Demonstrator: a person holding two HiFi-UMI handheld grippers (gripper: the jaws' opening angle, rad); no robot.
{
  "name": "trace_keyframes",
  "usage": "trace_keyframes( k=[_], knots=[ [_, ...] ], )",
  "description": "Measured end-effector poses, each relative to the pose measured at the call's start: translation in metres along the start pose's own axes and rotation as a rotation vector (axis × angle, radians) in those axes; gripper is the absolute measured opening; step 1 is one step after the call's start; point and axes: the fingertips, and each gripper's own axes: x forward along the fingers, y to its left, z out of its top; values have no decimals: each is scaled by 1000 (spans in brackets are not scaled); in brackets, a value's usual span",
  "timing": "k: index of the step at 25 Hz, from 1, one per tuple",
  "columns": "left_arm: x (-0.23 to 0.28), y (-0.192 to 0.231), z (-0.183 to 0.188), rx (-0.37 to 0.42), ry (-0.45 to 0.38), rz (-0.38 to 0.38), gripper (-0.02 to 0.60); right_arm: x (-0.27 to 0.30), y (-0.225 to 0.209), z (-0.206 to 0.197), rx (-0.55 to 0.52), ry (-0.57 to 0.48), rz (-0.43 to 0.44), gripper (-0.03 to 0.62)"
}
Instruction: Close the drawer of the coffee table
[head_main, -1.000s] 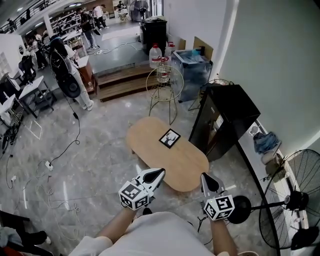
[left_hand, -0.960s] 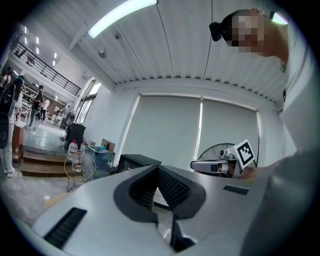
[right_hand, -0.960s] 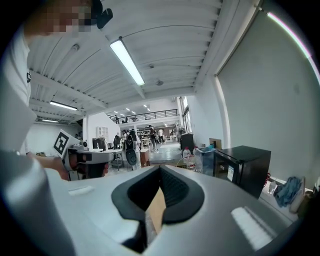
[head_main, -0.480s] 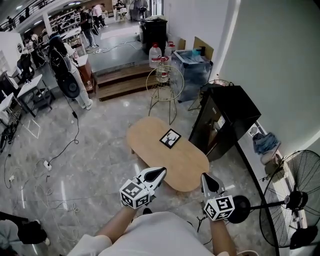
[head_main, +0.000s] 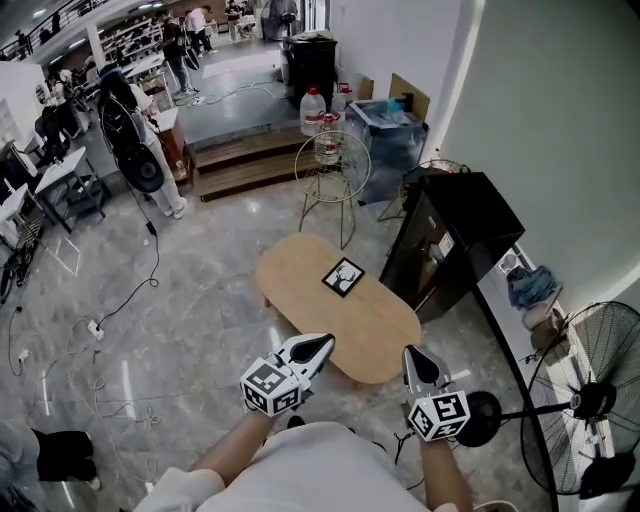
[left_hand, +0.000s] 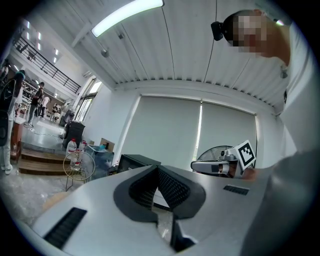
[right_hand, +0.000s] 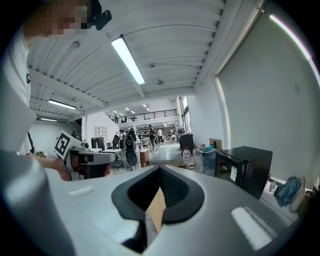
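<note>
Coffee table (head_main: 372, 320) stands right ahead of the person, at twelve o'clock from both pairs of tongs. The left tongs (head_main: 322, 343) are closed, the two jaws meeting at their tips with nothing between them. Their nose points toward one o'clock and shows over the table's near rim. The right tongs (head_main: 411, 353) are closed and empty as well, ribbed pads together. Their nose points toward twelve o'clock, just beside the table's near right end. Both pairs are held about level.

The table has a tan oval top, its long axis running from ten o'clock to four o'clock across the grey stone floor (head_main: 200, 300). A black card with a white figure (head_main: 342, 277) lies flat on its far half. The drawer I cannot make out from above; the top most likely hides it.

Just beside the table, at two o'clock, stands a black cabinet (head_main: 462, 228). Past the table's far end, at twelve o'clock, is a gold wire stand (head_main: 332, 168) with a bottle inside it. Further off at one o'clock a clear bin with a blue lid (head_main: 388, 128) sits against the wall. At three o'clock from the right tongs is a black pedestal fan (head_main: 590, 400), its round base close to them.
</note>
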Motion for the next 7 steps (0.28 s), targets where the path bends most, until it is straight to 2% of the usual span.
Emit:
trace_keyframes(
  k=[7],
  knots=[
    [0,3,-1,-8,3,2,8,2,0,0,0,3,2,11]
  ],
)
